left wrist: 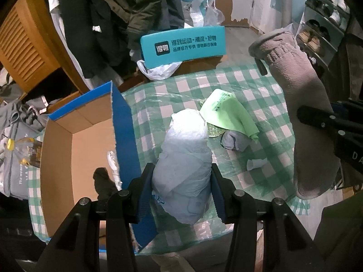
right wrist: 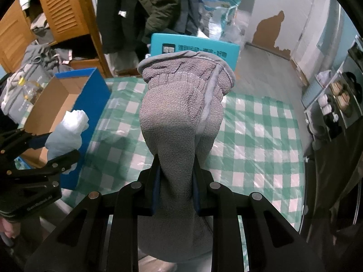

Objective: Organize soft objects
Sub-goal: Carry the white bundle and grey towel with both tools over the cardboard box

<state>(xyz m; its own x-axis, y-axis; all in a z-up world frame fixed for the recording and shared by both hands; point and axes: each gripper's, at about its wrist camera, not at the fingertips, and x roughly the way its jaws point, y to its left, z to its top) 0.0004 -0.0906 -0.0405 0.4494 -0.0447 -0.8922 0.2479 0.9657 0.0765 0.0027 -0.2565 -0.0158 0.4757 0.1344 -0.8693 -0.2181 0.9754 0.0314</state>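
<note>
**Over the checked table, both grippers loaded and the box waiting at left**

Beside the blue-walled cardboard box, the left gripper has its jaws closed part-way on a crumpled white plastic bag, which bulges out above and below the pads. The right gripper pinches a grey fleece glove near its fingers end, jaws drawn in close, cuff standing up and away from the camera. Both items are lifted off the green checked tablecloth; a green cloth and a small grey bundle remain lying on it, touching each other.

The step in hand looks like carrying the bag over the box wall and letting it drop inside. To do it well, the left gripper should probably clear the torn top edge of the blue wall before opening, since the bag's slack lower end could snag there. Opening wide seems wise, as thin film tends to cling to pads. The glove can likely follow, held well apart so the two grippers do not meet over the opening.

Some things stay unclear. The box floor is partly hidden by the near wall, and a dark shape and a pale item inside cannot be identified. What the bag contains, if anything, does not show. The glove's fingers fall below the right camera's view, and it blocks the centre of the table there, hiding the green cloth and the bundle.
</note>
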